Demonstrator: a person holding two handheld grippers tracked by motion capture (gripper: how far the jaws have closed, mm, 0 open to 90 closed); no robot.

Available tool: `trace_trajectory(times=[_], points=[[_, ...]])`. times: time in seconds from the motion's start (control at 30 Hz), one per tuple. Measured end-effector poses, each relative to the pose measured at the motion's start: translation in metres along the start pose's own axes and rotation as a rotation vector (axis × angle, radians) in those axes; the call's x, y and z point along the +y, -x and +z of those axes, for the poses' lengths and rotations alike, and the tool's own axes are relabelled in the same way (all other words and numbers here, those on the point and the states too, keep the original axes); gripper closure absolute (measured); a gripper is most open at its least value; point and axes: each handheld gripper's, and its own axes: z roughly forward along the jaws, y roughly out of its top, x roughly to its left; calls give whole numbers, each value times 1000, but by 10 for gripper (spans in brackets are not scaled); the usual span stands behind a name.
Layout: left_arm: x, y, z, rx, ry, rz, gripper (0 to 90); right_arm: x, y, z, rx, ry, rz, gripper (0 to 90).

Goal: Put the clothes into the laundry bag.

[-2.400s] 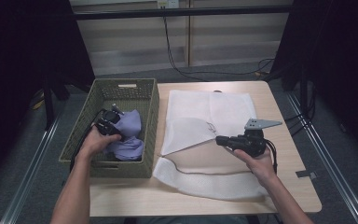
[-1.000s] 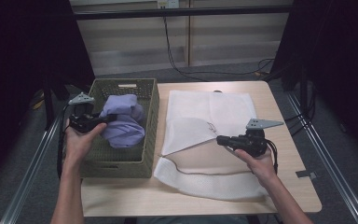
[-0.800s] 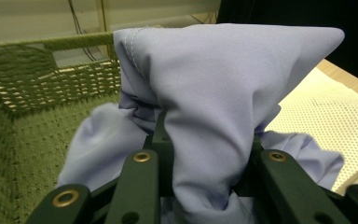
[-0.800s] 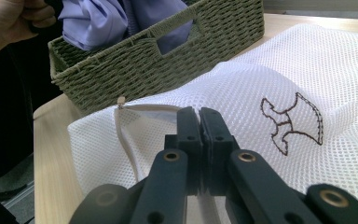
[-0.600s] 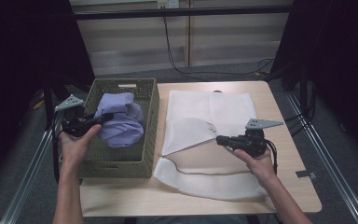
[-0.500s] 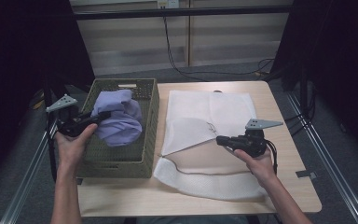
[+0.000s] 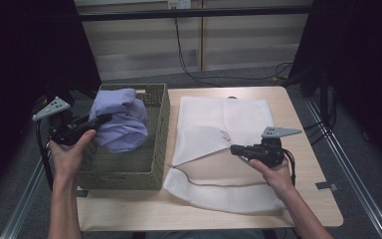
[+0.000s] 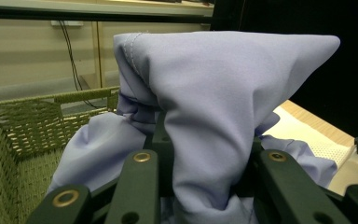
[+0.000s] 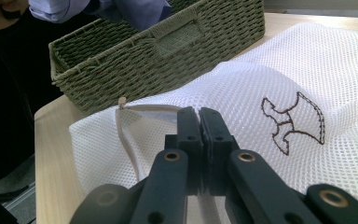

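While the left tool [image 7: 99, 119] is gripping the lilac cloth [image 7: 121, 124] above the basket [image 7: 151, 169] at the left of the high view, the mesh bag [image 7: 224, 119] is lying to its right on the surface [image 7: 306, 179]. The right tool [image 7: 235, 149], nearer the bag, is pinching its flap closed-jawed. The bag's zip opening is facing the basket; how wide it is gaping is hard to make out.

The lilac garment [image 8: 223, 116] is smooth matt cloth, the basket [image 9: 168, 60] rough woven fibre (olive), the bag [image 9: 270, 84] white mesh.
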Motion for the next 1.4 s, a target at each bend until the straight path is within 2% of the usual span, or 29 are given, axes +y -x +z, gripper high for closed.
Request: trace_trajectory(times=[0.03,0.17,0.2,0.33,0.43,0.53,0.6,0.87,0.93,1.0,1.3,1.4], points=[[3,2,-2,-18,11,7,699,0,-1,0,0,-1,0,880],[8,6,-5,-18,24,20,698,0,-1,0,-6,-1,-2,880],[9,7,-7,-17,34,18,698,0,-1,0,-6,-1,-2,880],[13,7,-12,-63,72,-8,698,0,-1,-2,-3,2,5,879],[14,9,-14,-69,77,-4,699,0,-1,-2,0,1,2,880],[16,15,-19,-88,106,1,699,0,-2,-2,1,2,2,880],[18,22,-22,-78,113,20,699,1,-2,-1,2,5,-2,880],[24,45,-33,-100,128,81,699,2,-2,-1,5,4,-5,879],[25,49,-35,-132,153,66,699,2,-2,-1,5,2,-5,880],[27,53,-37,-127,153,80,699,2,-3,-1,7,3,-8,879],[35,76,-42,-155,168,144,699,3,-2,-2,7,7,-4,880],[34,80,-42,-169,176,145,699,4,-2,-2,7,11,-3,880]])
